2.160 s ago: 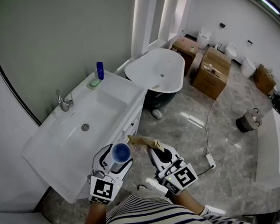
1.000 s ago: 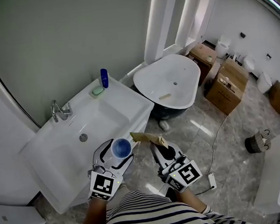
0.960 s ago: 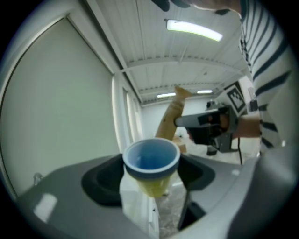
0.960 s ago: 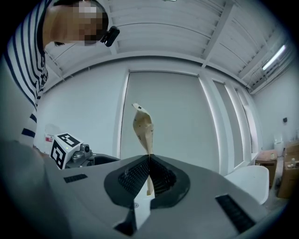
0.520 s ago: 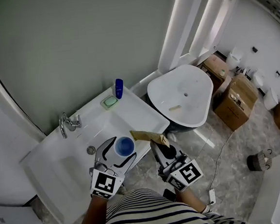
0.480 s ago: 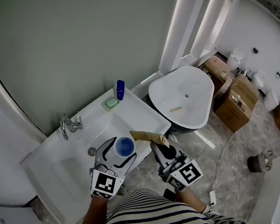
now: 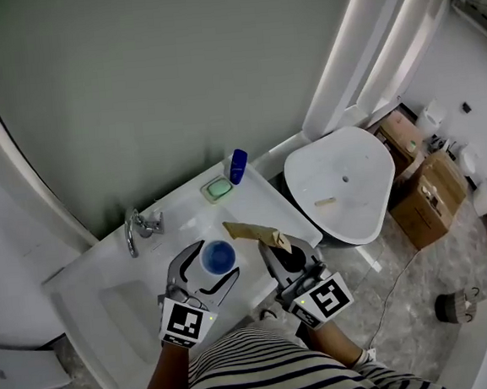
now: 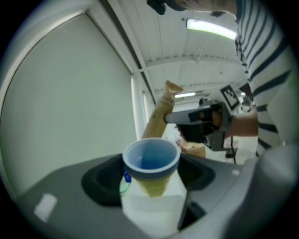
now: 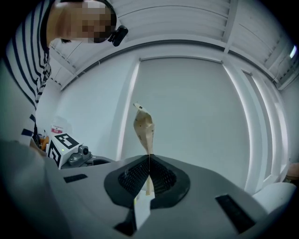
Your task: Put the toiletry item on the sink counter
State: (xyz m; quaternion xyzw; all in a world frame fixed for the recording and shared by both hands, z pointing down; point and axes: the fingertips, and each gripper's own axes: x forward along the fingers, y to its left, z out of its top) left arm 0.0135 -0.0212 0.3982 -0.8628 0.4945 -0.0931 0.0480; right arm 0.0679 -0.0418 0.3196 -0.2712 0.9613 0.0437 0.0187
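Two grippers are loaded, and either load could be the toiletry item. The left gripper (image 7: 208,265) has its jaws spread wide around a blue-rimmed plastic cup (image 7: 218,256), pads on its sides. The cup stands upright, mouth up, above the front part of the white sink counter (image 7: 257,203). Bare counter lies at about 1 o'clock from the cup. The green soap dish (image 7: 218,187) and blue bottle (image 7: 238,165) stand farther back along that line, near the wall.

The right gripper (image 7: 274,249) has its jaws pressed together on the end of a flat tan paper packet (image 7: 248,230). The packet's long axis runs out toward 10 o'clock, so its free end reaches over the counter while the gripper sits at the front edge.

I judge the left gripper nearer a set-down spot: a short push to 1 o'clock and a lowering should do.
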